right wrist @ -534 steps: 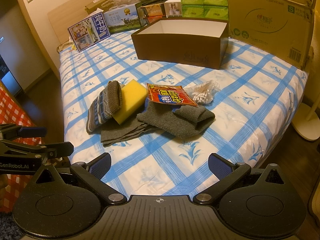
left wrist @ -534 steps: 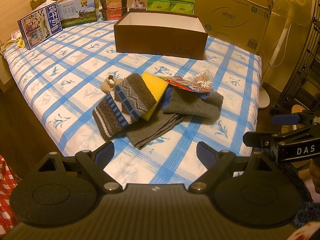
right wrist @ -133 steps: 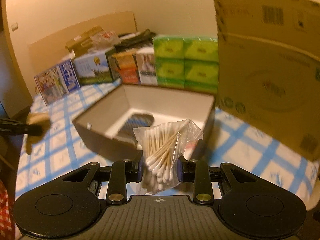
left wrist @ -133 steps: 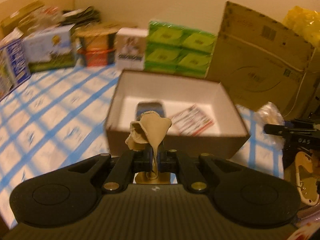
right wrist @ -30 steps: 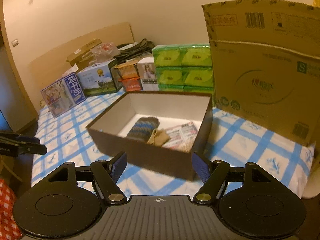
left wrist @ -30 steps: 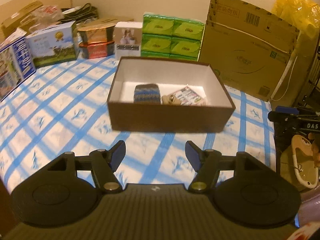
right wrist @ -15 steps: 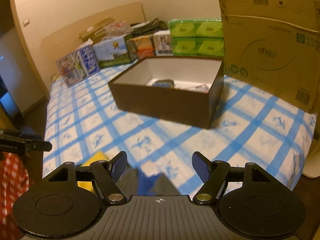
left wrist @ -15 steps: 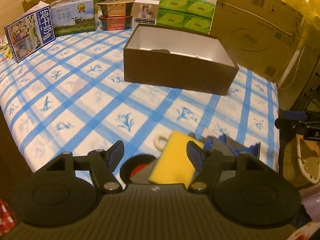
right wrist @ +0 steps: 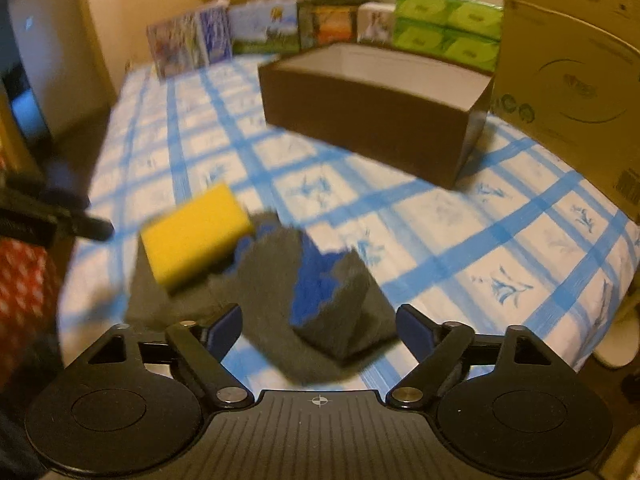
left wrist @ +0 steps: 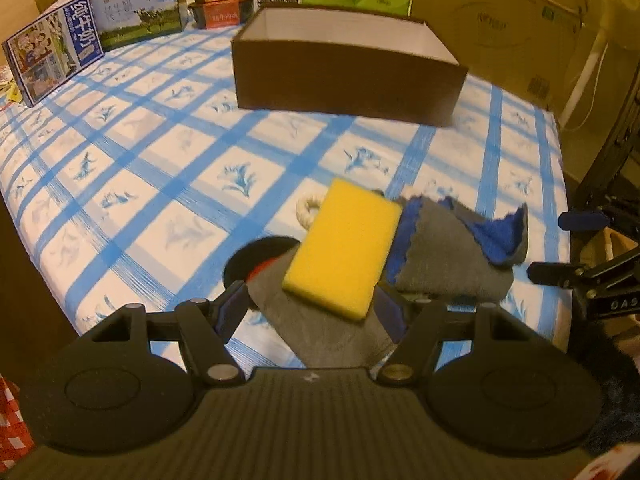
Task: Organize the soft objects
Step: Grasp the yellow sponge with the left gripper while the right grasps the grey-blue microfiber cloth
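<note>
Straddling yellow sponge [left wrist: 345, 249], left gripper [left wrist: 312, 312] released; long axis runs near-far; right gripper [right wrist: 319, 330] released over grey towel [right wrist: 336, 320].

A yellow sponge [left wrist: 346, 251] lies tilted on crumpled grey-and-blue cloths [left wrist: 452, 256], well short of the brown box [left wrist: 344, 76].

- yellow sponge [left wrist: 345, 252]: matt foam, fine-pored
- grey cloth [left wrist: 448, 258]: fuzzy fleece, blue inner face
- brown box [left wrist: 344, 68]: matt cardboard, white inside
- bedsheet [left wrist: 160, 160]: smooth printed cotton-like cloth
- left gripper [left wrist: 312, 312]: matt black plastic, metal pivot pins
</note>
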{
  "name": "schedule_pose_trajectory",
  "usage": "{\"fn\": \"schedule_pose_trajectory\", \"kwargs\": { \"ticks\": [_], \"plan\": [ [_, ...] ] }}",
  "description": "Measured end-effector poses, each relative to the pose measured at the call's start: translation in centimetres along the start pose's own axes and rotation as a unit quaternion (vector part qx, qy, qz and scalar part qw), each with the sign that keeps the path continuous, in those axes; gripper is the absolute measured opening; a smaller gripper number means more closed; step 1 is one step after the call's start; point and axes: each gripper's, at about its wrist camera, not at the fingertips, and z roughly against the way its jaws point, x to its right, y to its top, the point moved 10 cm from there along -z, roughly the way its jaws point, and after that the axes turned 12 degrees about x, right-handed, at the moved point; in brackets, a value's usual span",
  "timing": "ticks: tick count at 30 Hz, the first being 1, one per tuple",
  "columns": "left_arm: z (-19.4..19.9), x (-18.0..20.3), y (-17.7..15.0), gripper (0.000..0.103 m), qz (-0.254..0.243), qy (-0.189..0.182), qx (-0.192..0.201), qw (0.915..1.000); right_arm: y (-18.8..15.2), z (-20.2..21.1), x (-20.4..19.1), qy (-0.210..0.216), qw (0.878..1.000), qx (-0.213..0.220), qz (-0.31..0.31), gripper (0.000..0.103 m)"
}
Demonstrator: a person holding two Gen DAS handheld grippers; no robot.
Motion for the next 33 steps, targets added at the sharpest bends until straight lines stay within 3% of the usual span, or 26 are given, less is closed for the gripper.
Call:
{"fn": "schedule_pose_trajectory", "kwargs": {
  "ticks": [11, 18, 24, 25, 27, 28, 30, 33],
  "plan": [
    [-2.0, 1.0, -1.2, 0.067, -0.011, -0.001, -0.01, 0.9999, -3.2, -2.5, -1.0, 0.002, 0.998, -0.043, 0.046, 0.087],
    [-2.8, 1.3, -1.9, 0.067, -0.001, -0.006, -0.021, 0.9998, -3.7, -4.0, -1.7, -0.007, 0.996, -0.04, 0.075, 0.087],
    [-3.2, 1.3, -2.2, 0.067, -0.003, -0.004, -0.026, 0.9996, -4.7, -5.4, -2.0, -0.038, 0.987, -0.027, 0.153, 0.085],
    [-3.3, 1.3, -2.2, 0.067, -0.003, -0.004, -0.026, 0.9996, -4.8, -5.5, -2.0, -0.041, 0.986, -0.021, 0.162, 0.081],
    [-3.2, 1.3, -2.2, 0.067, -0.004, -0.004, -0.026, 0.9997, -4.6, -5.3, -1.9, -0.034, 0.986, -0.013, 0.165, 0.051],
    [-3.3, 1.3, -2.2, 0.067, -0.003, -0.004, -0.026, 0.9997, -4.5, -5.1, -1.7, -0.029, 0.987, -0.011, 0.155, 0.044],
    [-3.3, 1.3, -2.2, 0.067, -0.002, -0.003, -0.025, 0.9997, -3.7, -4.5, -1.2, -0.018, 0.993, 0.004, 0.12, 0.022],
    [-3.2, 1.2, -2.0, 0.067, 0.0, -0.001, -0.023, 0.9997, -2.1, -3.5, 0.1, -0.004, 0.997, 0.029, 0.07, 0.013]
  ]
}}
